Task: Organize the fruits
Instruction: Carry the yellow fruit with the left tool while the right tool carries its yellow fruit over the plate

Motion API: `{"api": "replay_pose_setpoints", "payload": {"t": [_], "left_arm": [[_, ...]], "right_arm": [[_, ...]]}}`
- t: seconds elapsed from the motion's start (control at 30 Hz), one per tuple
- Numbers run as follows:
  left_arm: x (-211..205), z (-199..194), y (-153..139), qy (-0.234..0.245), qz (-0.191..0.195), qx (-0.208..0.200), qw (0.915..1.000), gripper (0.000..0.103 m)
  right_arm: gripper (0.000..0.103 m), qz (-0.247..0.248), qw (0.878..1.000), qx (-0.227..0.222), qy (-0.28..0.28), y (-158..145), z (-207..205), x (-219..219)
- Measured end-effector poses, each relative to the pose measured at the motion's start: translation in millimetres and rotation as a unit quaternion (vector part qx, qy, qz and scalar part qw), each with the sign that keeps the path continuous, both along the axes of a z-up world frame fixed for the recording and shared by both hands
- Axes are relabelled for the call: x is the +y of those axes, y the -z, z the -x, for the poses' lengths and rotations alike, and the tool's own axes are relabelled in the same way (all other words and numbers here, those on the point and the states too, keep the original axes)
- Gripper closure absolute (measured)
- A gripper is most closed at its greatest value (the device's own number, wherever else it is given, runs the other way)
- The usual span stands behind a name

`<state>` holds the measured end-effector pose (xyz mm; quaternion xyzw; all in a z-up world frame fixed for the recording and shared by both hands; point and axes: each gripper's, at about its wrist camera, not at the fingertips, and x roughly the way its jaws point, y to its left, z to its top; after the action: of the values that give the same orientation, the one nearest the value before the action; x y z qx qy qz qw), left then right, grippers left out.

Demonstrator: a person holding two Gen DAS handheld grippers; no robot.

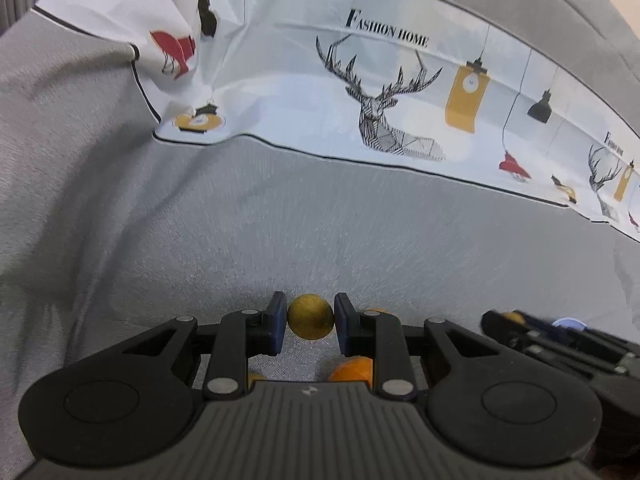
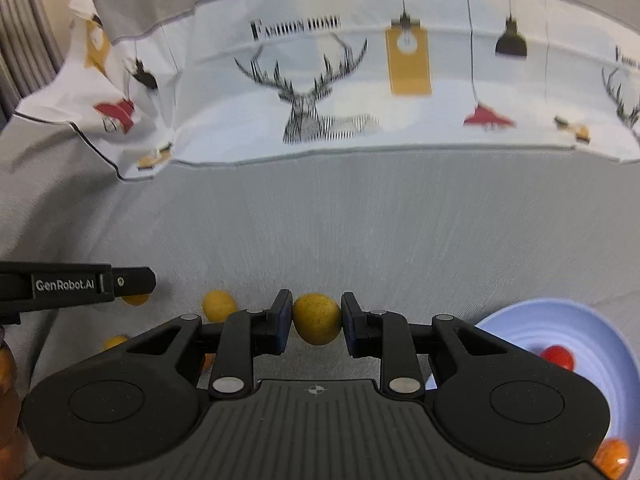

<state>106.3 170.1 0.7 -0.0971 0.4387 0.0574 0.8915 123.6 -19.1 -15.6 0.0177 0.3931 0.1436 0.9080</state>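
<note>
My left gripper (image 1: 310, 325) is shut on a small round yellow fruit (image 1: 310, 322), held above the grey cloth. An orange fruit (image 1: 352, 370) lies under it. My right gripper (image 2: 316, 322) is shut on another yellow fruit (image 2: 316, 324). A pale blue bowl (image 2: 560, 320) sits at the lower right of the right wrist view, holding a red fruit (image 2: 557, 357) and an orange fruit (image 2: 612, 456). Loose yellow fruits (image 2: 218, 305) lie on the cloth to the left. The left gripper also shows in the right wrist view (image 2: 132, 280), and the right gripper shows in the left wrist view (image 1: 520, 328).
A grey cloth (image 1: 280, 220) covers the surface. A white patterned cloth with deer and lamps (image 1: 380, 92) runs across the back, crumpled at its left end (image 1: 172, 52). It also shows in the right wrist view (image 2: 320, 92).
</note>
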Motion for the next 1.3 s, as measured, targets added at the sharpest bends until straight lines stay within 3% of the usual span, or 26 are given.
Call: {"api": "replay_pose_setpoints", "payload": {"t": [0.4, 0.57, 0.8, 1.3], "left_arm": [[-22.2, 31.1, -22.6, 0.016, -0.018, -0.043, 0.9988, 0.075], [-48.2, 49.3, -27.3, 0.034, -0.005, -0.047, 0.9983, 0.075], [-84.8, 49.9, -22.0, 0.092, -0.018, -0.054, 0.9941, 0.075], [-97.7, 35.7, -8.8, 0.106, -0.016, -0.042, 0.9933, 0.075]], "right_arm": [[0.075, -0.014, 0.997, -0.072, 0.002, -64.1, 55.1, -42.2], [0.075, -0.034, 0.997, -0.051, 0.047, -52.3, 70.6, -75.1], [0.076, -0.002, 0.997, -0.038, 0.066, -42.3, 72.0, -94.6], [0.075, 0.015, 0.996, -0.034, 0.081, -40.3, 63.3, -106.0]]}}
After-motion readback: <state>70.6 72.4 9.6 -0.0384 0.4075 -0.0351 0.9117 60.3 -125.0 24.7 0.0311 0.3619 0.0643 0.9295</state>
